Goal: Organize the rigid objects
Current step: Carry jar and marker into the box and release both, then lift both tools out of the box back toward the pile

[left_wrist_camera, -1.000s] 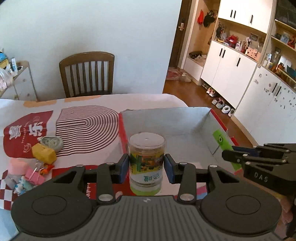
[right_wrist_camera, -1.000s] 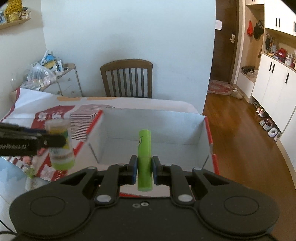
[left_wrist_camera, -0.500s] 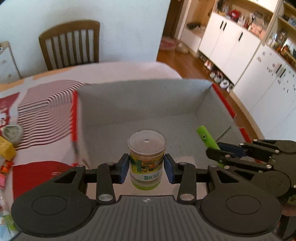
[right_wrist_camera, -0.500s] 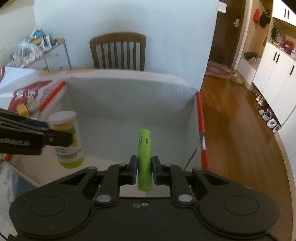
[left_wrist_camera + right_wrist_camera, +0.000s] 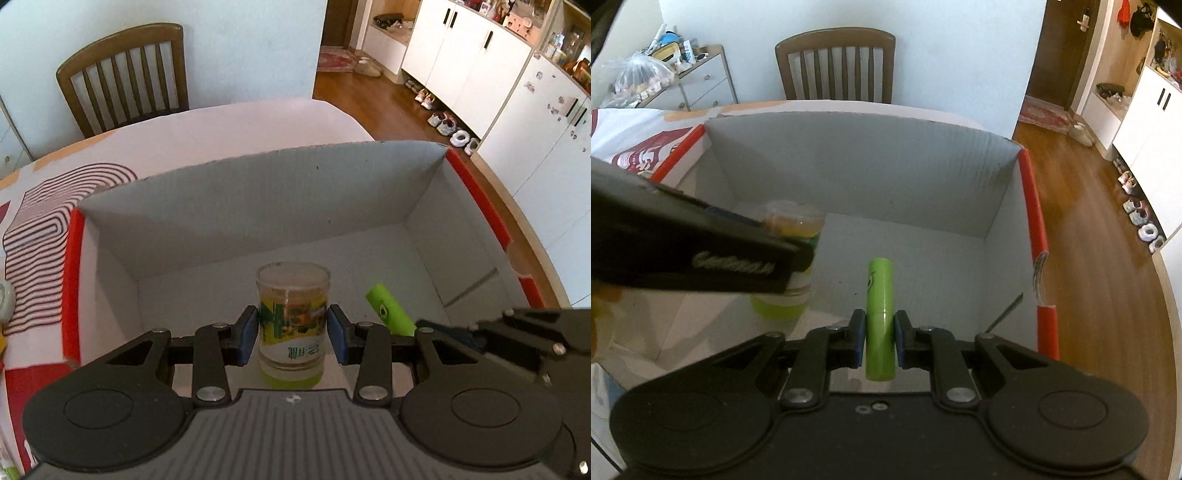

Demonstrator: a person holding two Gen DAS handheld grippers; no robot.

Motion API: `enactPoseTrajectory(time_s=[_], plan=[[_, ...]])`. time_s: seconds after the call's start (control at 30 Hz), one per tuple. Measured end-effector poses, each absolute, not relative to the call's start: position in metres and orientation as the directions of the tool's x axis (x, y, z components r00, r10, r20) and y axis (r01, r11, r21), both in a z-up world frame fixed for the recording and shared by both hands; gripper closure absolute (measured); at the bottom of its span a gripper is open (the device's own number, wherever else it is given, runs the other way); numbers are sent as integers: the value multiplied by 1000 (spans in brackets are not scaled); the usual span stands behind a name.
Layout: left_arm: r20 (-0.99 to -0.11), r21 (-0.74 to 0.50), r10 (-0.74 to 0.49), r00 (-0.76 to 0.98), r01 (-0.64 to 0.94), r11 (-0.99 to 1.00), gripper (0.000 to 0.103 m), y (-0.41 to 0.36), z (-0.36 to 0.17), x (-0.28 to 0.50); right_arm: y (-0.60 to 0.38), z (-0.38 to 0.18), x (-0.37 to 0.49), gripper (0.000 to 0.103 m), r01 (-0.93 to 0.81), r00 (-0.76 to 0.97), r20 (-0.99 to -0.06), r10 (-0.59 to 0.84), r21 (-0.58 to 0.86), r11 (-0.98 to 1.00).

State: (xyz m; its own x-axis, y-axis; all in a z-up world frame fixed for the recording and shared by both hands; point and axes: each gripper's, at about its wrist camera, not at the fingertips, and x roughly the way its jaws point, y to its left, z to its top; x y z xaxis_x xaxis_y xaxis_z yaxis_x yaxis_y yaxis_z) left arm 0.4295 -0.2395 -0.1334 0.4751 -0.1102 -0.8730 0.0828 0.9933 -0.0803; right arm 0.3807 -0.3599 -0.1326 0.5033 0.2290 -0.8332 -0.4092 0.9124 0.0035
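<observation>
I am holding the left hand-held gripper [image 5: 291, 334] clamped on a jar [image 5: 291, 325] and the right hand-held gripper [image 5: 880, 341] clamped on a green tube [image 5: 881, 317], both hanging inside the box [image 5: 258, 206]. Letting go this high, I risk them tipping or knocking together.

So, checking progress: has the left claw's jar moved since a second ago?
Yes. The jar went from over the tablecloth, across the box wall, to inside it.

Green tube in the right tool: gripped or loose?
Gripped: the right tool pads press both sides of the green tube, above the box floor.
</observation>
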Motion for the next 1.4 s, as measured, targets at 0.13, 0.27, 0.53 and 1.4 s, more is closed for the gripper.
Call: enactPoseTrajectory(time_s=[0.13,0.27,0.53,1.4], plan=[[-889,-58,-82,451,69,996,63,-241,-144,438,-361,-132,385,88,-399,490,-843,223,10,917],[-893,-79,-95,440,55,995,63,-245,-146,441,-363,-131,388,88,-387,472,-856,209,12,922],[-878,-91,-107,466,57,994,64,-240,-132,425,-367,-127,390,86,-357,474,-852,223,46,933],[-741,-127,-113,662,27,992,57,-202,-45,318,-367,-59,323,64,-437,543,-748,381,136,889]])
